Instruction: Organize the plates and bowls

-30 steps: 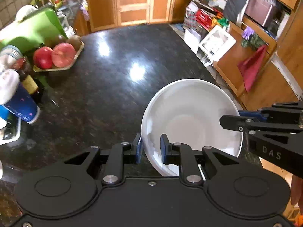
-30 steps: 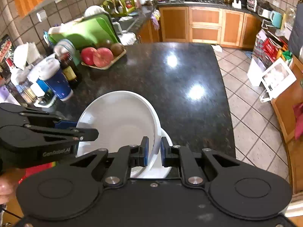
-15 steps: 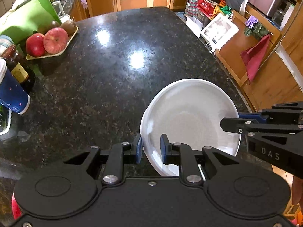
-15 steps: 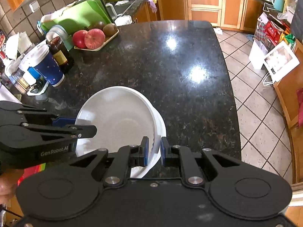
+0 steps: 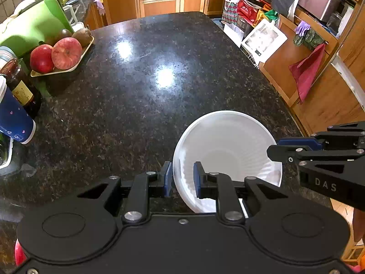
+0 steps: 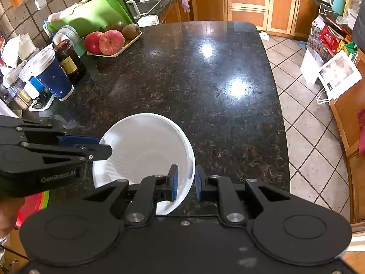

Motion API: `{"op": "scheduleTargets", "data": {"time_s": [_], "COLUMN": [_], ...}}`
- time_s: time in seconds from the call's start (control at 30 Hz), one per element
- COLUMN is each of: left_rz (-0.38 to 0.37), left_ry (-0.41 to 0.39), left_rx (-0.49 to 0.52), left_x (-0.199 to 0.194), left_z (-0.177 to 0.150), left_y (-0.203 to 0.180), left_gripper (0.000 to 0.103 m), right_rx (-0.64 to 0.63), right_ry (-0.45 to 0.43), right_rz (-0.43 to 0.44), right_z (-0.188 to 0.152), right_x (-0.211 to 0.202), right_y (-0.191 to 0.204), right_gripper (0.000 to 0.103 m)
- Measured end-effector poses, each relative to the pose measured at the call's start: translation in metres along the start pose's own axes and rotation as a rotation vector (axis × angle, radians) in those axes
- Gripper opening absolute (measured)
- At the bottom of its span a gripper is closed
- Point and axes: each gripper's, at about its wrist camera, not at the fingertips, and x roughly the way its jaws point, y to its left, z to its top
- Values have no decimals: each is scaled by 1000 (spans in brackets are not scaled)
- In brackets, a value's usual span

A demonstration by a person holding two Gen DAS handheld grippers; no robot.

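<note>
A white ribbed bowl [image 5: 228, 146] [image 6: 146, 146] rests at the near edge of the black granite counter [image 5: 136, 96]. A second white rim shows just under it, so it seems nested in another white dish. My left gripper [image 5: 182, 178] [image 6: 102, 146] straddles the bowl's left rim with its blue pads pressed on the wall. My right gripper [image 6: 186, 182] [image 5: 277, 148] straddles the opposite rim. Its jaws are opening, and the rim stands between the pads with a slight gap.
A tray of apples and kiwis [image 5: 61, 52], a dark bottle [image 5: 20, 86] and a blue paper cup [image 5: 13, 118] line the counter's left side. The counter's curved right edge [image 6: 280, 114] drops to a tiled floor with bags and cabinets.
The bowl has come down from a tilt and settled level on the white dish below. The right pads have parted slightly from the rim. The left grip looks unchanged.
</note>
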Motion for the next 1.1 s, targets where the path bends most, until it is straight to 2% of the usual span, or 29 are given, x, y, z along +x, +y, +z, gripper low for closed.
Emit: {"op": "scheduleTargets", "data": {"time_s": [0.3, 0.43, 0.5, 0.73, 0.87, 1.1], "left_rz": [25, 79, 106, 148, 165, 215], "left_ry": [-86, -155, -183, -234, -264, -344], "left_rx": [-7, -3, -1, -25, -51, -84], "left_x": [-19, -28, -30, -27, -27, -31], "left_z": [-6, -13, -17, -35, -45, -60], "left_y": [2, 1, 0, -4, -4, -10], "left_gripper": [28, 29, 35, 35, 35, 36], "right_rx": [29, 35, 39, 50, 54, 4], "right_ry": [-43, -93, -126, -229, -279, -384], "right_rz": [11, 17, 24, 44, 45, -29], "right_z": [0, -4, -8, -30, -44, -66], "right_x": [-7, -15, -20, -31, -31, -26], "right_y": [-6, -8, -8, -10, -9, 1], "right_gripper": [19, 22, 23, 31, 31, 37]}}
